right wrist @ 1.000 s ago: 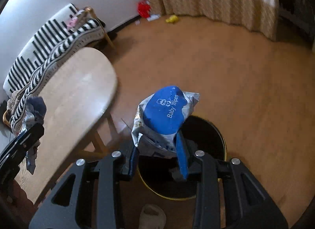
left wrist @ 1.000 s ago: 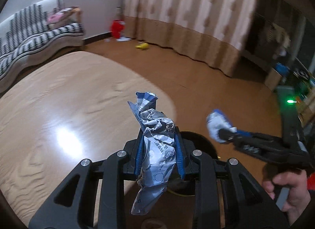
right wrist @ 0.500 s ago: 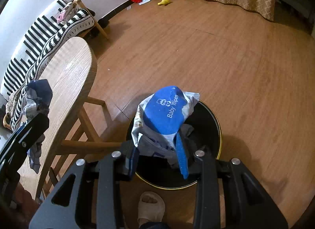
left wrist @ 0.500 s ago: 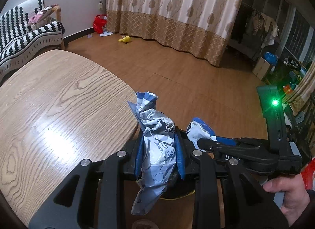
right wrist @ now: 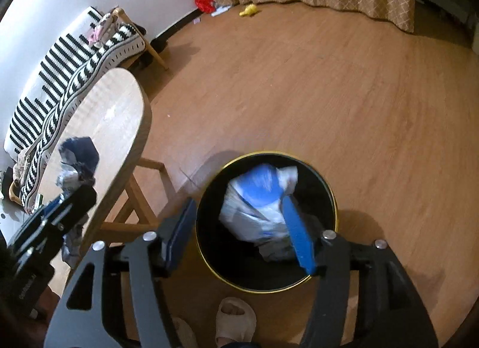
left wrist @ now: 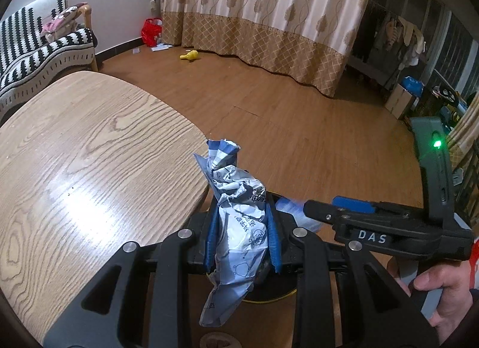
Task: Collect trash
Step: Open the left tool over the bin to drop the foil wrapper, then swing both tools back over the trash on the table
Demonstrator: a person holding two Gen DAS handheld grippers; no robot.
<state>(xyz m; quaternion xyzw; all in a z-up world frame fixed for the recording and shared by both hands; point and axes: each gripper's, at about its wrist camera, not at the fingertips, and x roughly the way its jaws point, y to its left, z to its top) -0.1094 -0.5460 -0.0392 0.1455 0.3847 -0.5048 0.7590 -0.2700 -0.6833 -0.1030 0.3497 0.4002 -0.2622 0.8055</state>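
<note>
My left gripper point(left wrist: 242, 238) is shut on a crumpled blue-and-white wrapper point(left wrist: 236, 213) and holds it upright beside the wooden table's edge point(left wrist: 191, 195), over the black bin point(left wrist: 269, 291). In the right wrist view my right gripper point(right wrist: 239, 231) is open above the black gold-rimmed bin point(right wrist: 330, 198). The blue-and-white baby wipes pack point(right wrist: 260, 198) is blurred, loose between the fingers and dropping into the bin. The left gripper with its wrapper point(right wrist: 76, 168) shows at the left there; the right gripper point(left wrist: 308, 210) shows in the left wrist view.
The oval wooden table point(right wrist: 113, 126) stands left of the bin, with a striped sofa point(right wrist: 66, 69) behind it. A foot in a slipper point(right wrist: 236, 315) is just in front of the bin. A red bag point(left wrist: 151, 30) and a yellow toy point(left wrist: 189, 55) lie by the curtain.
My right gripper has opened over the bin and let go of the baby wipes pack, which is falling in. My left gripper still holds its wrapper, moved a little toward the bin.
</note>
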